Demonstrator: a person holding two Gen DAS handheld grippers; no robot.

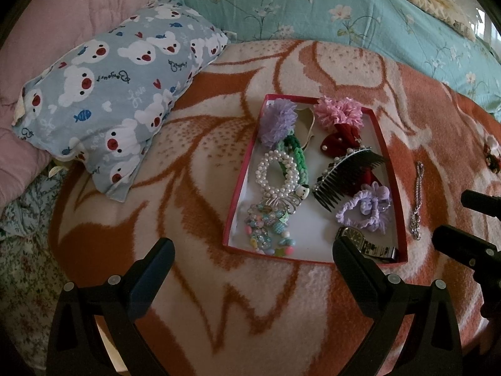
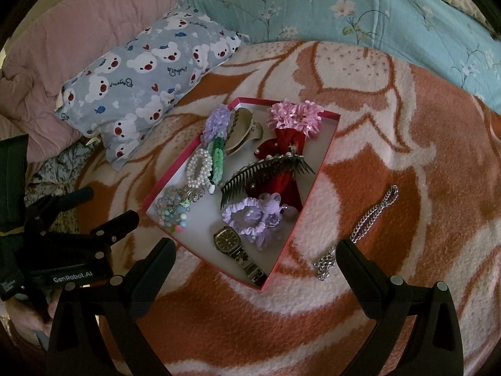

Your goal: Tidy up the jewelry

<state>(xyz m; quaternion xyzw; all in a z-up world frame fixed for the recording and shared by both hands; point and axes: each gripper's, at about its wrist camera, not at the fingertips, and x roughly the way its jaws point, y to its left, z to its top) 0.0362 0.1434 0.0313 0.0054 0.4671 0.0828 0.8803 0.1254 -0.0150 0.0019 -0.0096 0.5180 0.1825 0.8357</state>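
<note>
A red-rimmed box (image 1: 241,175) (image 2: 316,188) with a white floor lies on the orange and cream blanket. It holds a pearl bracelet (image 1: 277,172) (image 2: 198,166), a black comb (image 1: 341,177) (image 2: 263,172), a purple scrunchie (image 1: 364,210) (image 2: 253,216), a wristwatch (image 1: 357,238) (image 2: 230,239), pom-pom ties and a bead bracelet (image 1: 266,228). A silver chain (image 1: 418,200) (image 2: 363,228) lies on the blanket right of the box. My left gripper (image 1: 252,257) is open and empty at the box's near edge. My right gripper (image 2: 255,260) is open and empty, its right finger beside the chain.
A blue bear-print pillow (image 1: 106,100) (image 2: 150,78) lies left of the box. A teal floral quilt (image 1: 344,9) (image 2: 360,6) and a pink quilt (image 1: 47,31) lie behind. A small red ornament (image 1: 491,156) lies at the far right.
</note>
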